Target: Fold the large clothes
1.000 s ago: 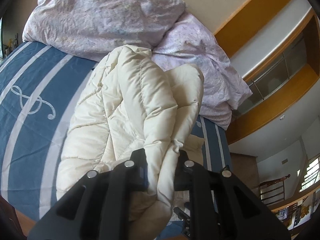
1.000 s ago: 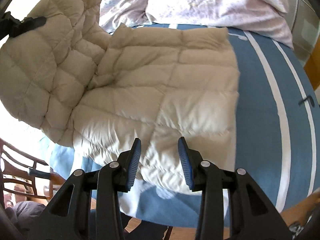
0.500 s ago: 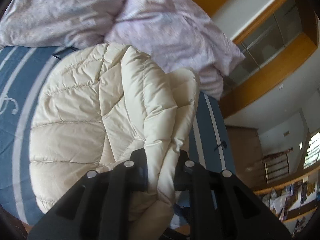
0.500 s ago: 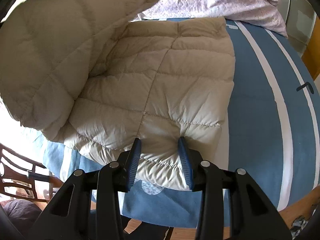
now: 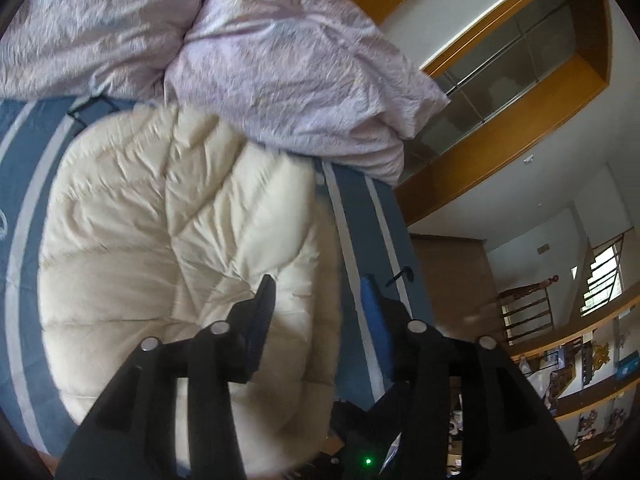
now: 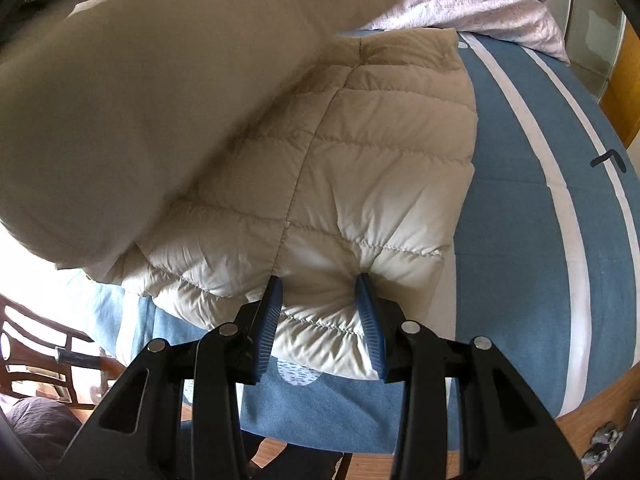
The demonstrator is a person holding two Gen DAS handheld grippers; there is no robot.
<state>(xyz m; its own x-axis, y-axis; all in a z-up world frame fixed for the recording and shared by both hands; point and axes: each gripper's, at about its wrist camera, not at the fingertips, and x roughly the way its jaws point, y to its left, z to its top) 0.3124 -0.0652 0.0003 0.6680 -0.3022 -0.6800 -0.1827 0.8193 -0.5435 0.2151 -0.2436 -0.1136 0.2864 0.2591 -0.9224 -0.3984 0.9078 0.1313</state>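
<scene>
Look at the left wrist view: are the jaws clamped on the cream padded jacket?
No. The left gripper has just been opening, and the cream padded jacket lies on the bed below, nothing between the jaws.

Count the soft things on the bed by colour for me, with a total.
Cream: 1, the puffer jacket
Lilac: 1, the crumpled duvet
Blue with white stripes: 1, the bed cover
Total: 3

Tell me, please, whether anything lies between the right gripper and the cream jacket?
Nothing visible does: the right gripper has its fingers on the near hem of the cream jacket, which bulges between them.
</scene>
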